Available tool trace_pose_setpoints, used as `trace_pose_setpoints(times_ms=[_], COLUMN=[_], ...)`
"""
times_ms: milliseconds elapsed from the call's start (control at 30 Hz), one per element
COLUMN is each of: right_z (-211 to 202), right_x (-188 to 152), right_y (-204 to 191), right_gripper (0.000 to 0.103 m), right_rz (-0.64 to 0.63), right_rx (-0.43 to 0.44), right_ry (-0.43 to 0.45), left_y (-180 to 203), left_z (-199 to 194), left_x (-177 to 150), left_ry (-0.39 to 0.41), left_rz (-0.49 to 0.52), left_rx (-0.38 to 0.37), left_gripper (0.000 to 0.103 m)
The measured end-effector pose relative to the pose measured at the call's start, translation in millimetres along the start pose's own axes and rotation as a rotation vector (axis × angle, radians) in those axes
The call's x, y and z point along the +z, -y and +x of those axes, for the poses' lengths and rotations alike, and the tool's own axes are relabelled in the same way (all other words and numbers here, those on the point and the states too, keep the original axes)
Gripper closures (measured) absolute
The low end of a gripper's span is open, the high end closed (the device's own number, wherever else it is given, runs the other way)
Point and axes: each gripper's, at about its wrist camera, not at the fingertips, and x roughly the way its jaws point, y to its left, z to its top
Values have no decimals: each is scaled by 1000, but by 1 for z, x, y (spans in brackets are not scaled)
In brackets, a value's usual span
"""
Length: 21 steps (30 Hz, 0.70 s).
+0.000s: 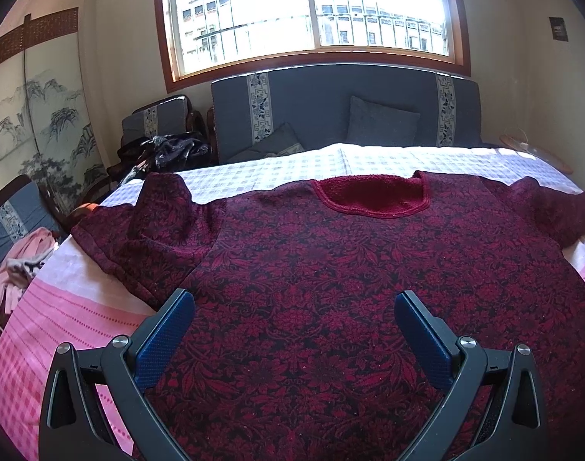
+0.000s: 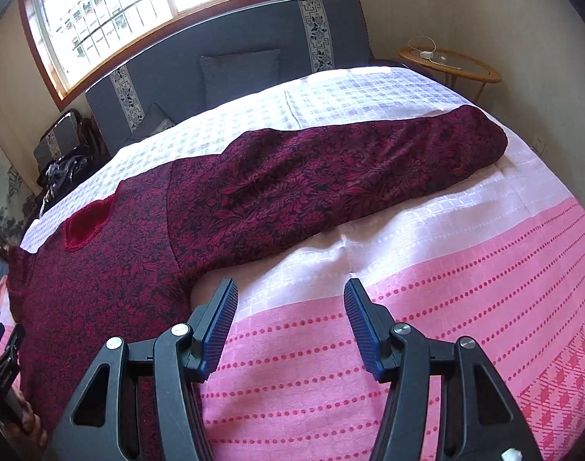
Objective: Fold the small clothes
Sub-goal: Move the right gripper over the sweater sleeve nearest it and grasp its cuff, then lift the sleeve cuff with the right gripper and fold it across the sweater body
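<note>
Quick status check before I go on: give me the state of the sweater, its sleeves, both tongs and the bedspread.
Sweater: spread flat, front up, unfolded.
Right sleeve: stretched out straight on the bedspread.
Left sleeve: bent and bunched, not laid flat.
Left tongs: open, empty, over the sweater body.
Right tongs: open, empty, over bare bedspread below the right sleeve.
Bedspread: spread, slightly creased under the sleeve.
</note>
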Motion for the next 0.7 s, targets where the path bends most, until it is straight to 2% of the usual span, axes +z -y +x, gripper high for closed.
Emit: trace_pose_setpoints(times_ms=[100, 167, 333, 533, 700], right_z=[0, -2, 0, 22, 50], right_x=[20, 33, 65, 95, 113], right_y=[60, 98, 167, 222, 238], right_gripper=[52, 56, 58, 58, 58], right_rz=[168, 255, 411, 527, 537], right_rx=[40, 26, 45, 69, 60], right_ry=[31, 62, 113, 134, 109], left_y=[0, 0, 0, 2, 3], left_z=[-1, -1, -1, 1, 2], left_x=[0, 0, 1, 1, 1], left_ry=[7, 7, 5, -4, -5], left_rz=[-4, -7, -12, -13, -7], left_rx=[10, 13, 13, 17, 21], left_gripper=[0, 0, 0, 0, 0])
